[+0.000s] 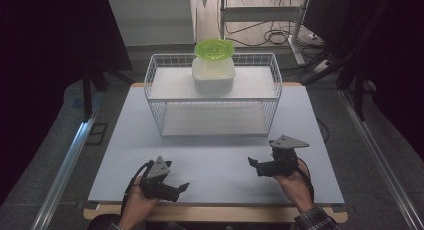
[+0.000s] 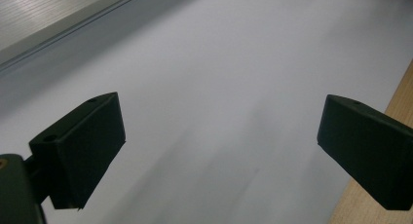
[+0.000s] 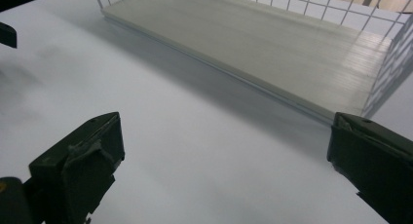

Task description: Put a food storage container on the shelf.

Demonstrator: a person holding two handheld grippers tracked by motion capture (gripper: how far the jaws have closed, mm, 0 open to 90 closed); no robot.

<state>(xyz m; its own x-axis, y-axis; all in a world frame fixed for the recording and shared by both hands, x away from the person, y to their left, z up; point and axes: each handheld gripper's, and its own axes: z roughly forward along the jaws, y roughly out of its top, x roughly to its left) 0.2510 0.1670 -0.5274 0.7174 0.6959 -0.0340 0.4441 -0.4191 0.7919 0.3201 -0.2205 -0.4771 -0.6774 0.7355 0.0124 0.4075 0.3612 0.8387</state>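
A white two-level wire rack (image 1: 152,77) stands at the back middle of the pale table board (image 1: 220,160). On its upper shelf sits a translucent white container (image 1: 213,76) with a round green lid (image 1: 214,49) resting on top. My left gripper (image 1: 177,189) hovers near the front left of the board, open and empty; in the left gripper view its jaws (image 2: 219,156) stand wide apart over bare board. My right gripper (image 1: 256,167) is at the front right, also open and empty. The right gripper (image 3: 224,170) faces the rack's lower shelf (image 3: 272,44).
The board lies on a wooden tabletop whose edge (image 2: 402,100) shows beside the left gripper. Metal rails (image 1: 65,165) run along the floor on both sides. Cables (image 1: 272,37) and a stand's legs lie behind the rack. Open board stretches between the grippers and the rack.
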